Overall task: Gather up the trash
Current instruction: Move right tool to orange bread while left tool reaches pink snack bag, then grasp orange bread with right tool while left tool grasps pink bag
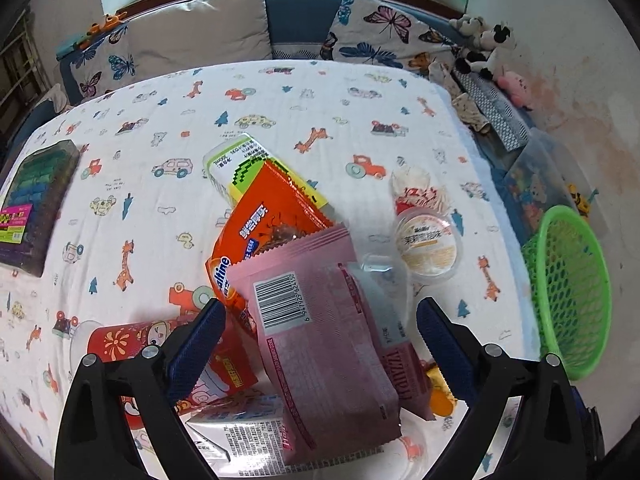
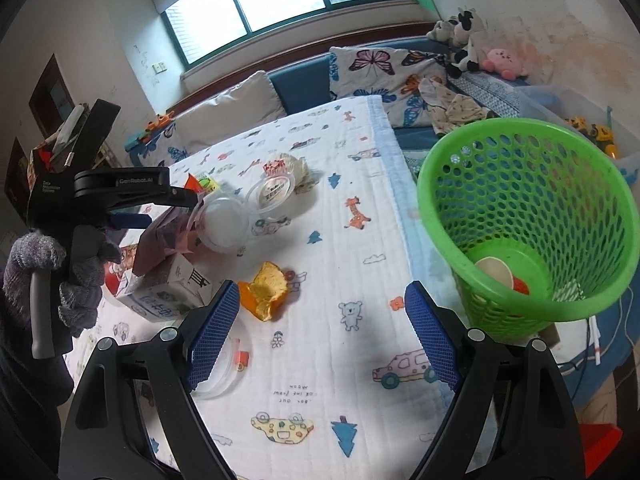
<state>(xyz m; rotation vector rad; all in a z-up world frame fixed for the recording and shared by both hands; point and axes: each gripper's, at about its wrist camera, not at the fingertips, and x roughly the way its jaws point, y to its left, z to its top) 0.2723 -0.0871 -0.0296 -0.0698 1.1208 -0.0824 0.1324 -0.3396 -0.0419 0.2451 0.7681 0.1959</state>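
Observation:
My left gripper (image 1: pixel 320 320) is open over a heap of trash on the patterned tablecloth; a pink wrapper (image 1: pixel 320 344) lies between its fingers, with an orange packet (image 1: pixel 272 220), a green-white carton (image 1: pixel 240 160) and a red cup (image 1: pixel 132 340) around it. A lidded plastic cup (image 1: pixel 428 246) and a crumpled wrapper (image 1: pixel 416 188) lie to the right. My right gripper (image 2: pixel 322 316) is open and empty above the cloth, near an orange peel (image 2: pixel 266 290). The green basket (image 2: pixel 532 216) stands at the table's right edge with some trash inside. The left gripper also shows in the right wrist view (image 2: pixel 188 196).
A clear lid (image 2: pixel 224 368) lies by my right gripper's left finger. A milk carton (image 2: pixel 160 296) and a clear cup (image 2: pixel 224 224) sit in the heap. A dark box (image 1: pixel 36 204) lies at the table's left. Cushions and plush toys (image 2: pixel 460 40) line the sofa behind.

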